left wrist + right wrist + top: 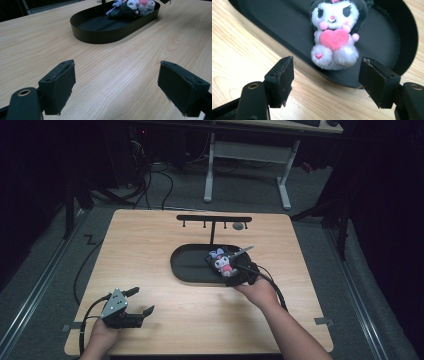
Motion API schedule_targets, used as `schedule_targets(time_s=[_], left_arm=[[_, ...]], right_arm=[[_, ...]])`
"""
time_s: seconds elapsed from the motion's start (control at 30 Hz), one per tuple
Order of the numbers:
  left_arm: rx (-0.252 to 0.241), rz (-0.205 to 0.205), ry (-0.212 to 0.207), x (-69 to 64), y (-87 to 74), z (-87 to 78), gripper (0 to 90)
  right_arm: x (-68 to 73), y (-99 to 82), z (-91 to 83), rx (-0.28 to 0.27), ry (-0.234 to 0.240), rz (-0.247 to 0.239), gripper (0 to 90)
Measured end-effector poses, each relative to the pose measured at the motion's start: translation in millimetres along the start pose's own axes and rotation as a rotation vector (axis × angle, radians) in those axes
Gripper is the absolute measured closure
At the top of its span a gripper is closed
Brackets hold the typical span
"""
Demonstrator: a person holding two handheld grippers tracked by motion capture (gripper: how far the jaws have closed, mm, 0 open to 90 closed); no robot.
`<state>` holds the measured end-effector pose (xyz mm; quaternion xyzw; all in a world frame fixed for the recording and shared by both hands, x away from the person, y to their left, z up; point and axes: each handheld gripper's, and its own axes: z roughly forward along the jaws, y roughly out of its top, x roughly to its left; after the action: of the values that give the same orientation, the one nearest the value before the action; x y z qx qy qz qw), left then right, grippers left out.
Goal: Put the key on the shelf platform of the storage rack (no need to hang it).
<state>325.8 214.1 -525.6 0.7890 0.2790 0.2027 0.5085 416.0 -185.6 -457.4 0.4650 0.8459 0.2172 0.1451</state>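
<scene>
Just short of the plush toy [334, 37] in the black tray [387, 37], the right claw [327, 82] gapes empty.

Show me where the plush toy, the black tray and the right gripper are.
plush toy [334, 40], right gripper view, on its pink heart.
black tray [189, 261], high view, on its bare floor.
right gripper [325, 80], right gripper view, midway between fingertips.

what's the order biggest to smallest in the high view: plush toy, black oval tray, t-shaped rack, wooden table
1. Wooden table, by far the largest.
2. Black oval tray.
3. T-shaped rack: its bar spans about as wide as the tray, but it is thin, so this ranking is unsure.
4. Plush toy, lying at the tray's right end.
</scene>
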Motion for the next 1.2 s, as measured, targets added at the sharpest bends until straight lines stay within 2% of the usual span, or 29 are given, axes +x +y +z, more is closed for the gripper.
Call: schedule_targets(time_s=[0.07,0.3,0.67,1.03,1.2], left_arm=[[0.003,0.002,-0.001,-0.2,-0.1,0.2,15.2],[0.009,0.007,-0.001,-0.9,-0.2,0.9,15.2],[0.017,0.013,0.001,-1.8,-0.4,1.7,15.2],[0.028,0.022,0.003,-3.8,-0.7,2.8,15.2],[0.032,0.032,0.003,-5.4,-0.3,3.2,15.2]], right_arm=[[1.4,-7.7,-3.0,-0.022,0.011,0.010,28.3],[4.9,-29.8,-12.6,-0.109,0.009,-0.001,26.1],[7.8,-65.4,-18.8,-0.198,0.013,0.000,23.9],[7.6,-109.0,-21.1,-0.309,0.002,0.047,23.2],[7.9,-128.1,-22.9,-0.355,-0.006,0.052,22.8]])
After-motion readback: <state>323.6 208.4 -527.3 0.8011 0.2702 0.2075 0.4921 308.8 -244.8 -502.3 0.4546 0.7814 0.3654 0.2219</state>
